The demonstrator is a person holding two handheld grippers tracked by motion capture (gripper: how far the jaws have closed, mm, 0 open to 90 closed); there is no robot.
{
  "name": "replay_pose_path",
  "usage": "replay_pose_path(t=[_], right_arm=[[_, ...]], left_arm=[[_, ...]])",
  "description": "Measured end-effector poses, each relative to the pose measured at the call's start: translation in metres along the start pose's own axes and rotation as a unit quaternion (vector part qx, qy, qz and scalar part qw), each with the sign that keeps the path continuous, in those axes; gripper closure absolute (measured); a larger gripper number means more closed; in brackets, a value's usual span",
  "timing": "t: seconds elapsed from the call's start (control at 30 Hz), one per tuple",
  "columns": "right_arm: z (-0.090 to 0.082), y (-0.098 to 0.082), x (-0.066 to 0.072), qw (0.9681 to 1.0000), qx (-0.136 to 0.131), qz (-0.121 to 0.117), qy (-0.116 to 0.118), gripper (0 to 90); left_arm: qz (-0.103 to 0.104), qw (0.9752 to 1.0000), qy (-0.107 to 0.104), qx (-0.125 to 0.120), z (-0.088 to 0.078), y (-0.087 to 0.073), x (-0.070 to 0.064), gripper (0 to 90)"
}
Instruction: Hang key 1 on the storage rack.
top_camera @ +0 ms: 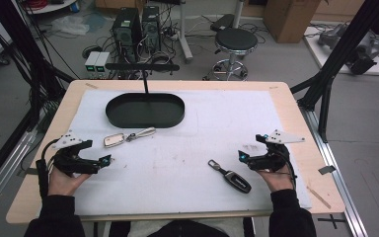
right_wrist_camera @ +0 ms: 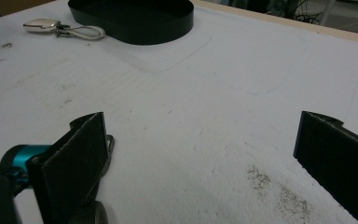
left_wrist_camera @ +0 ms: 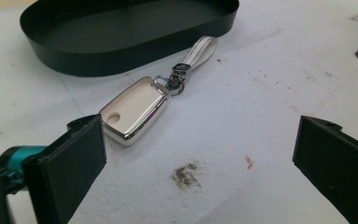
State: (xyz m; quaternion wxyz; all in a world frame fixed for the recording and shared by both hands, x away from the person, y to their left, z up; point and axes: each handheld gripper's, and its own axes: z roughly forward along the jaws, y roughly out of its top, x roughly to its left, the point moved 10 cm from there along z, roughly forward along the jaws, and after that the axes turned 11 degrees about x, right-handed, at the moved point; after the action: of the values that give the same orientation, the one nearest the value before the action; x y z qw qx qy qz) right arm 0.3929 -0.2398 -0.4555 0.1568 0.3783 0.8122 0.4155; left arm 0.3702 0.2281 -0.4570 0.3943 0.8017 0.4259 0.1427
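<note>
From the high view, the left gripper (top_camera: 107,160) rests just below the silver key fob (top_camera: 114,140), the right gripper (top_camera: 242,157) beside the black key fob (top_camera: 231,176). In the left gripper view the jaws gape wide, silver fob just ahead, near the black tray (left_wrist_camera: 121,60). In the right gripper view, jaws are spread, gripping nothing.

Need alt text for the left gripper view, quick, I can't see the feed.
The left gripper has its fingers wide open just short of a silver key fob lying on the white mat. Its strap reaches toward a black oval tray behind.
</note>
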Motion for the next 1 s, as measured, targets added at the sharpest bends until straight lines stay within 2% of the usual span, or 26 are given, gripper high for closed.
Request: replay_pose_path(t=[0.13, 0.27, 0.33, 0.47, 0.53, 0.6, 0.73, 0.8, 1.0], right_arm=[[0.0, 0.001, -0.002, 1.0, -0.002, 0.001, -0.001, 2.2], [0.002, 0.0, -0.002, 1.0, 0.003, -0.002, -0.008, 2.2], [0.003, -0.001, -0.001, 0.9999, 0.006, -0.002, -0.009, 2.2], [0.003, 0.0, -0.001, 1.0, 0.004, 0.0, -0.006, 2.2], [0.002, -0.001, -0.001, 1.0, 0.005, 0.002, -0.004, 2.2], [0.002, -0.001, -0.001, 0.9999, 0.008, 0.008, -0.001, 2.2], [0.002, -0.001, -0.001, 1.0, 0.006, 0.005, -0.001, 2.2], [0.003, -0.001, -0.001, 1.0, 0.007, 0.005, -0.002, 2.2], [0.003, -0.001, -0.001, 0.9999, 0.009, 0.006, -0.004, 2.2]], left_arm=[[-0.005, 0.9999, -0.003, 0.012, 0.002, 0.003, 0.001, 3.0], [0.001, 0.9998, 0.002, 0.019, 0.006, 0.011, 0.002, 3.0], [0.011, 0.9994, 0.001, 0.034, 0.01, 0.017, 0.002, 3.0], [0.018, 0.9989, -0.004, 0.043, 0.012, 0.024, 0.002, 3.0], [0.035, 0.9979, 0.003, 0.054, 0.013, 0.029, 0.003, 3.0], [0.037, 0.9978, 0.002, 0.055, 0.013, 0.033, 0.003, 3.0], [0.042, 0.9974, 0.002, 0.06, 0.016, 0.036, 0.005, 3.0], [0.052, 0.9958, 0.001, 0.074, 0.023, 0.036, 0.005, 3.0], [0.061, 0.9947, -0.005, 0.082, 0.031, 0.043, 0.007, 3.0]])
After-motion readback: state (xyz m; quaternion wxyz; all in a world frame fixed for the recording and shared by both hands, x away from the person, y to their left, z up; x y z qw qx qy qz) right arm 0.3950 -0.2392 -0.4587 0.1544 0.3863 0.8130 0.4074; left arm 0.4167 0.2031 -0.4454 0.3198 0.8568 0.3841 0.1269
